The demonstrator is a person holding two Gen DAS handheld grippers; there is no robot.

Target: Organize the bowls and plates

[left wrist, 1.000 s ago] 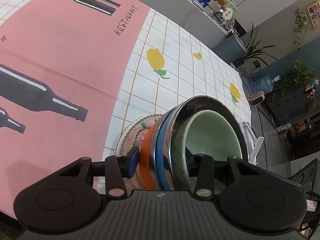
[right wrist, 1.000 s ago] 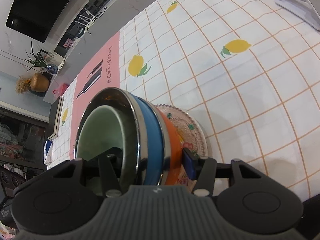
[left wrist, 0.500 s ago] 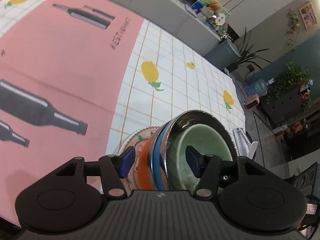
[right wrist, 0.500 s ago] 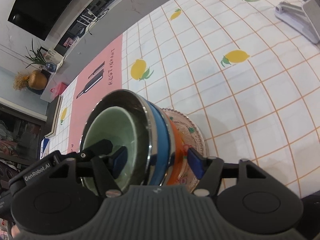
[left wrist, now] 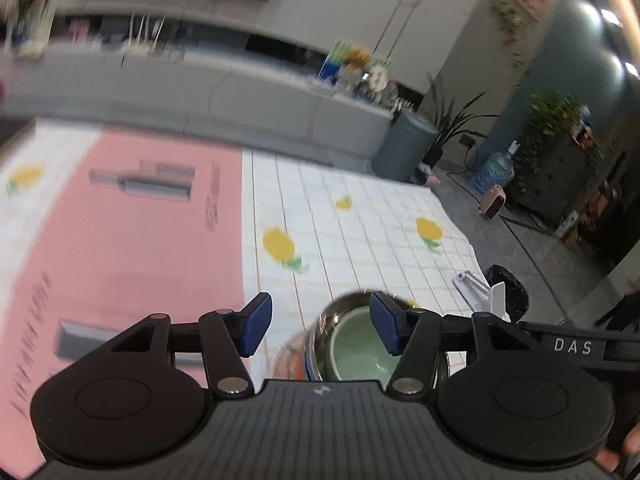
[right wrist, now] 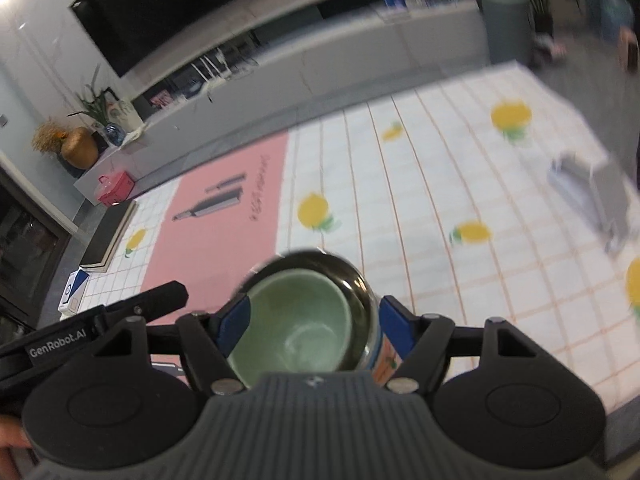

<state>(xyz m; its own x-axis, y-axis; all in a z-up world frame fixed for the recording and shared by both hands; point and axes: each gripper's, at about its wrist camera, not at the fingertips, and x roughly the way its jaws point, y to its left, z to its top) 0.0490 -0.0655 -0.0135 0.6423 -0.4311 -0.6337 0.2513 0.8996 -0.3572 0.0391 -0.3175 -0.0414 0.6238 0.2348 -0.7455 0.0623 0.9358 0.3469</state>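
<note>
The nested stack sat on the tablecloth (right wrist: 420,184), a white grid printed with yellow lemons beside a pink panel with bottle silhouettes. Its pale green bowl (right wrist: 296,328) lay innermost, inside a polished steel bowl (right wrist: 356,280); below these showed a blue rim, an orange piece and the edge of a patterned pink plate (left wrist: 286,360), all blurred.

In the left wrist view the stack lay at about five o'clock, low in the picture, under the left gripper (left wrist: 318,326). That gripper pointed down at a slant, with blue pads (left wrist: 256,322) well apart and nothing pressed between them; the right-hand pad overlapped the steel rim in the picture, but contact could not be told. In the right wrist view the stack sat at six o'clock, between the blue pads of the right gripper (right wrist: 314,326), whose jaws also stood wide and clamped nothing.

The left view alone showed a black bin (left wrist: 508,292) on the floor at four o'clock, a water jug and potted plants at two o'clock, and the other tool's black arm marked DAS. The right view alone showed a large dark screen (right wrist: 180,12) at eleven o'clock, a gold vase (right wrist: 78,148) and a red box (right wrist: 114,194) at nine o'clock. A white stand (right wrist: 588,196) lay on the cloth at three o'clock.
</note>
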